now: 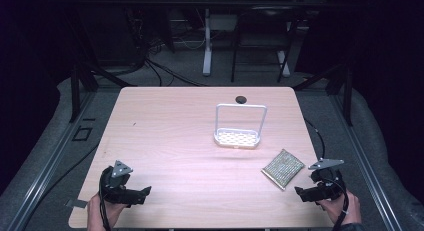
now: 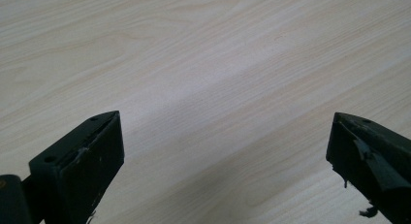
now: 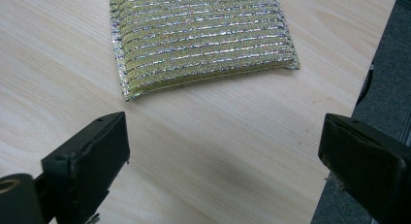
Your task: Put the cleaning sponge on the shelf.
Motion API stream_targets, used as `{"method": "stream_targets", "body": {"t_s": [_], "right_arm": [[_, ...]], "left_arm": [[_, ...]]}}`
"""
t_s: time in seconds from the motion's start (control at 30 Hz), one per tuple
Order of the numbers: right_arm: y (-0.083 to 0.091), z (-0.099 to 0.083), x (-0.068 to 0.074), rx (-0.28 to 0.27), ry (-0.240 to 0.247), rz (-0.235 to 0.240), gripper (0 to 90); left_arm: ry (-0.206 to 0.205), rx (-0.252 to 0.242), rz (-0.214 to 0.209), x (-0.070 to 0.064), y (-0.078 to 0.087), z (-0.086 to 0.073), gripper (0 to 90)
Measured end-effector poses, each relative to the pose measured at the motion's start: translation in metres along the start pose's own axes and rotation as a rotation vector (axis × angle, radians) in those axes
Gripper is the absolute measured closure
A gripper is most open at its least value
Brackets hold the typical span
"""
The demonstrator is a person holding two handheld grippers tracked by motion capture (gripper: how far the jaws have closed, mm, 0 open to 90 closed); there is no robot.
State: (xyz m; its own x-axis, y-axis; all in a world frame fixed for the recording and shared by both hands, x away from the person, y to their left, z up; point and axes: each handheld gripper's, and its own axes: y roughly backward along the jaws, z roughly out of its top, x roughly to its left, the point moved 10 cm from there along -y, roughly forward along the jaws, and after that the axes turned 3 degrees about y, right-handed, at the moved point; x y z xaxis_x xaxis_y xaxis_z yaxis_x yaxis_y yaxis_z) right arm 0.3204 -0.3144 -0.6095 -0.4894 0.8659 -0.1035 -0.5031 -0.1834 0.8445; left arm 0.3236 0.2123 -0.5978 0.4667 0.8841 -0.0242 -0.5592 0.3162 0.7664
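Two sets of tongs sit at the near edge of the light wooden surface [image 1: 165, 141], one at each near corner, each held in a hand that comes in from below. At the near left, the left tongs [image 1: 145, 192] point rightward along the surface, a grey three-cornered plate on top and a dark cable looping down beside the left hand [image 1: 102, 211]. In the left gripper view [image 2: 225, 151] the two black jaws stand wide apart with nothing between them — bare wood grain lies under and beyond them.

Toward the middle and a little to the right, farther off, a small white rack [image 1: 239, 127] stands upright: a tall wire hoop rising over a perforated tray. Just beyond it, near the far edge, a small dark round spot [image 1: 241, 99] marks the surface.

Right of the rack and nearer, a gold-and-silver scouring pad [image 1: 283, 168] lies flat, turned at an angle, well apart from the rack. In the right gripper view the pad [image 3: 203, 40] shows ribbed, glittering stripes, and it lies ahead of the jaws, not touching them. The right tongs [image 1: 299, 192] — held by the right hand [image 1: 342, 207] at the near right corner — point leftward, just near of the pad. Their jaws [image 3: 225, 149] are spread wide and empty, the right-hand one hanging past the surface edge over dark grey floor [image 3: 387, 78].
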Motion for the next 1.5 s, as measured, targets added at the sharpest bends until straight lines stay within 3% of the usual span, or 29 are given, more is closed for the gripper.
{"method": "stream_targets", "body": {"t_s": [0.37,0.67,1.07,1.27,1.5], "right_arm": [[-0.005,0.004,0.004,-0.002,0.021,0.016,0.7],[-0.011,0.017,0.003,-0.045,0.035,0.049,0.0],[-0.025,0.031,0.013,-0.008,0.093,0.056,0.0],[-0.036,0.040,0.011,-0.007,0.104,0.073,0.0],[-0.052,0.049,0.007,0.031,0.120,0.085,0.0]], "left_arm": [[0.002,0.012,-0.003,-0.002,-0.002,-0.001,0.1],[-0.007,0.011,-0.013,-0.006,-0.006,0.003,0.1],[-0.023,0.014,-0.032,-0.009,-0.005,0.003,0.1],[-0.027,0.018,-0.033,-0.011,-0.006,0.003,0.1],[-0.021,0.016,-0.037,-0.009,-0.008,0.004,0.1]]}}
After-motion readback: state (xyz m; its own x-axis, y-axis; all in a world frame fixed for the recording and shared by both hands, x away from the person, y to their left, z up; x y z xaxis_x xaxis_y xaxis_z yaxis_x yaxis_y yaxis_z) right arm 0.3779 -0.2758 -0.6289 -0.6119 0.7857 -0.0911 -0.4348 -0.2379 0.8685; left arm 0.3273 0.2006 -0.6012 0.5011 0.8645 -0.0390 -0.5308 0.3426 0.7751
